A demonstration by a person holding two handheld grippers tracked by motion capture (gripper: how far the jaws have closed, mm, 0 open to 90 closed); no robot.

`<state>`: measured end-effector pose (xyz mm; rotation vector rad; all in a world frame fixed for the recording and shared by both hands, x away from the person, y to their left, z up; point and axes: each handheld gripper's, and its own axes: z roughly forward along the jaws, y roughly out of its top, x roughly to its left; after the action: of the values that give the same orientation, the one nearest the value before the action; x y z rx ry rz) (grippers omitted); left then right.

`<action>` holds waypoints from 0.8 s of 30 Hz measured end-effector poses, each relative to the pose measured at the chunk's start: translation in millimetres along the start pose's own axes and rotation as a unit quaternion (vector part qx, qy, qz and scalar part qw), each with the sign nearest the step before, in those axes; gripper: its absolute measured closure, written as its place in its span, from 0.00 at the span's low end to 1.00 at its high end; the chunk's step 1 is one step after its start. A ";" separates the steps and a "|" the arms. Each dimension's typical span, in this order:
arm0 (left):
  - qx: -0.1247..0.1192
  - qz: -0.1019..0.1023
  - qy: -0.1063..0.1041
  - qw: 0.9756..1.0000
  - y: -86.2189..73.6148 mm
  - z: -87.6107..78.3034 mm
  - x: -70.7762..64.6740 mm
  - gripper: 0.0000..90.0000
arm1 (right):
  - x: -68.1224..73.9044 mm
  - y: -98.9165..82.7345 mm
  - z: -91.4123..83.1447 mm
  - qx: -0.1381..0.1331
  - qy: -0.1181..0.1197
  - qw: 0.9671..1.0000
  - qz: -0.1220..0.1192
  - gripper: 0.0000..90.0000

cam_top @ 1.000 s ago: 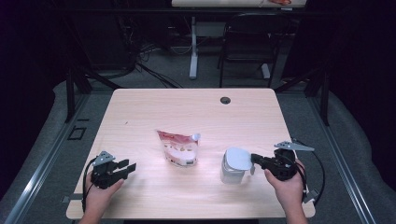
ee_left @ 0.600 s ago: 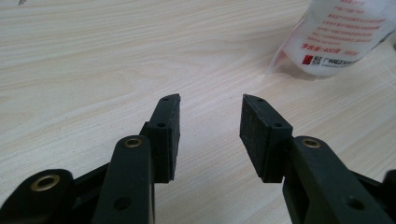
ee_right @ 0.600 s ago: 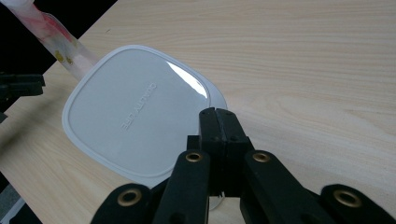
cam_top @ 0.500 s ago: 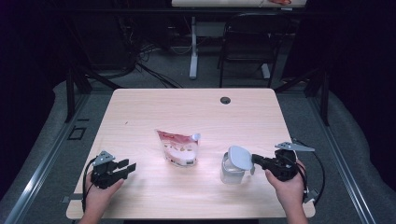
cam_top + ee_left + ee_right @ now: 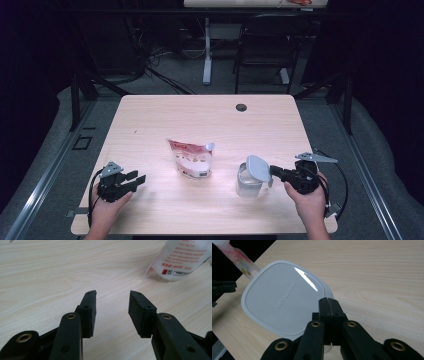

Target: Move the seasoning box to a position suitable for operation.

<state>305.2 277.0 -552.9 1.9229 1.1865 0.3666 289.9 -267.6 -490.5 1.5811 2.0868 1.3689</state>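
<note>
The lid (image 5: 258, 168) has tipped a little further since the earlier frames: a second ago it lay lower over the container (image 5: 248, 182), and it now stands tilted up on edge above the container's right rim, at the lower right of the high view. Both hands have kept their places.

The right gripper (image 5: 272, 171) has its jaws pressed together on the lid's edge; in the right gripper view the two black jaws (image 5: 329, 306) meet over the rim of the lid (image 5: 282, 296). The lid is a pale grey rounded square with a raised border and faint embossed lettering, glossy where light strikes it. The container beneath looks like clear plastic, though at this distance that is hard to settle.

The left gripper (image 5: 140, 178) lies low over the table (image 5: 200, 120) at the lower left, jaws parted with nothing between them (image 5: 111, 308). The right hand (image 5: 310, 200) reaches in from the bottom edge, gripper pointing left.

A red-and-white pouch (image 5: 192, 159) lies at mid-table between the grippers.
</note>
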 end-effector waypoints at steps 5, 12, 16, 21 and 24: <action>0.000 0.001 0.000 1.000 0.1 0.0 -0.3 0.64 | -2.5 -1.0 0.0 -0.004 0.009 1.000 0.011 1.00; -0.001 0.001 0.001 1.000 0.0 0.4 -0.5 0.64 | -3.9 -2.5 1.3 -0.001 0.005 1.000 0.013 1.00; 0.003 0.001 0.000 1.000 0.2 -0.2 0.0 0.64 | -5.2 -3.5 2.3 0.002 0.003 1.000 0.016 1.00; -0.001 0.001 0.001 1.000 -0.1 0.5 -0.4 0.64 | -9.2 -5.7 4.3 0.005 0.011 1.000 0.027 1.00; -0.001 0.001 0.001 1.000 0.0 0.2 -0.4 0.64 | -11.7 -7.2 5.5 0.009 0.011 0.999 0.032 1.00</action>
<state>305.2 276.5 -552.9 1.9221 1.1865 0.3711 293.4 -274.4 -503.2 1.6599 2.0844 1.3983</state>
